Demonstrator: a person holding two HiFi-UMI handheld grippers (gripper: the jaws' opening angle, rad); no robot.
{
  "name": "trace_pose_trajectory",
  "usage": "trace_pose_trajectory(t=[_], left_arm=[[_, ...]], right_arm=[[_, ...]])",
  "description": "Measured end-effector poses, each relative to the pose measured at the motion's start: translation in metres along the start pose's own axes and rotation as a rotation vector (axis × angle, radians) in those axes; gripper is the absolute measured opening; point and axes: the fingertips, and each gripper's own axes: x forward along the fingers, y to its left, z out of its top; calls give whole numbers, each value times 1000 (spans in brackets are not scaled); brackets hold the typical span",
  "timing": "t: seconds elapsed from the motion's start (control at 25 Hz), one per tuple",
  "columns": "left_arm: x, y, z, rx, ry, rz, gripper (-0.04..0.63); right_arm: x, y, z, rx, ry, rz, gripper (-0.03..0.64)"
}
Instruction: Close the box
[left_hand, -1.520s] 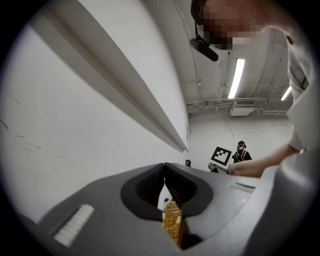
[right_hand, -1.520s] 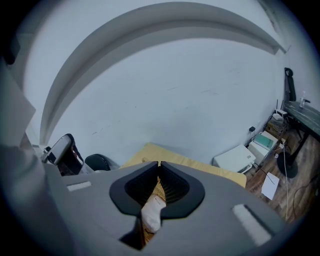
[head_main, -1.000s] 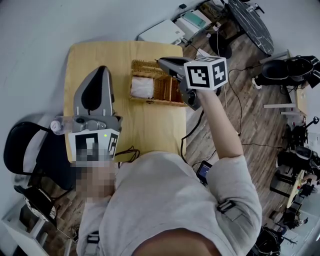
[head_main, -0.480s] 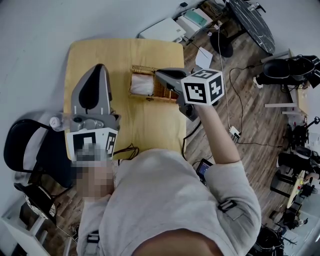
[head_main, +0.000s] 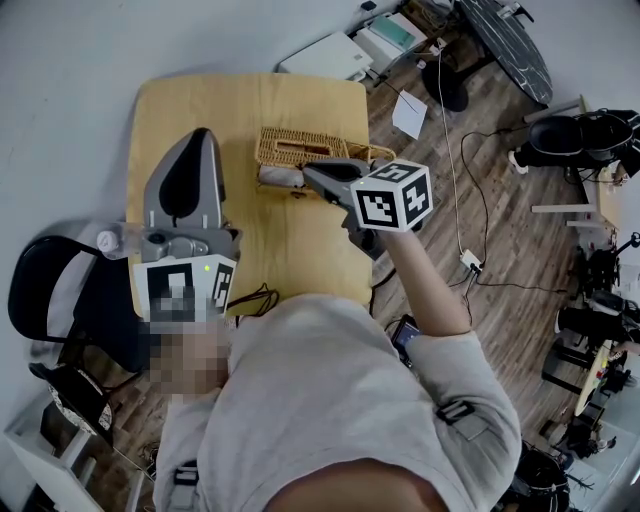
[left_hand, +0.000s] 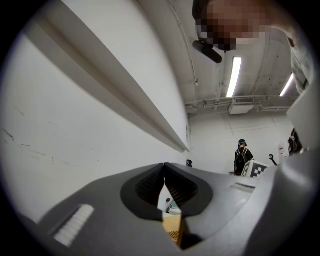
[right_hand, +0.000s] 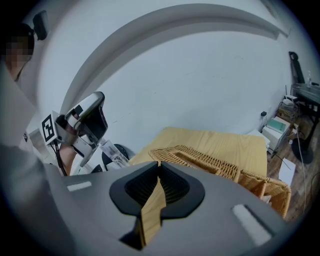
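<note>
A wicker box (head_main: 372, 153) stands on the yellow table (head_main: 300, 250), with white cloth (head_main: 279, 177) showing at its near left edge. Its woven lid (head_main: 300, 146) is tilted over the opening, seen edge-on as the lid (right_hand: 200, 158) in the right gripper view. My right gripper (head_main: 310, 170) is shut with nothing in it, its tips against the lid's near edge; its shut tips (right_hand: 159, 162) sit just before the weave. My left gripper (head_main: 199, 133) hovers left of the box, shut and empty, aimed up at the wall (left_hand: 164, 163).
A black chair (head_main: 40, 290) stands left of the table. White and green boxes (head_main: 345, 50) sit on the floor behind it, with cables (head_main: 455, 200) and paper on the wooden floor to the right. Another person stands far off in the left gripper view (left_hand: 242, 156).
The lid has swung over the box and now hides most of the white cloth. My right gripper has moved left and nearer with it. The left gripper has hardly moved.
</note>
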Motion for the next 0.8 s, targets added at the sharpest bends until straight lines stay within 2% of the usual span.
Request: trace_pose_trajectory(t=[0.8], left_arm=[[-3,-4,-6,5,14,0,58]], right_arm=[[30,-8,-58,12,97,-33,20]])
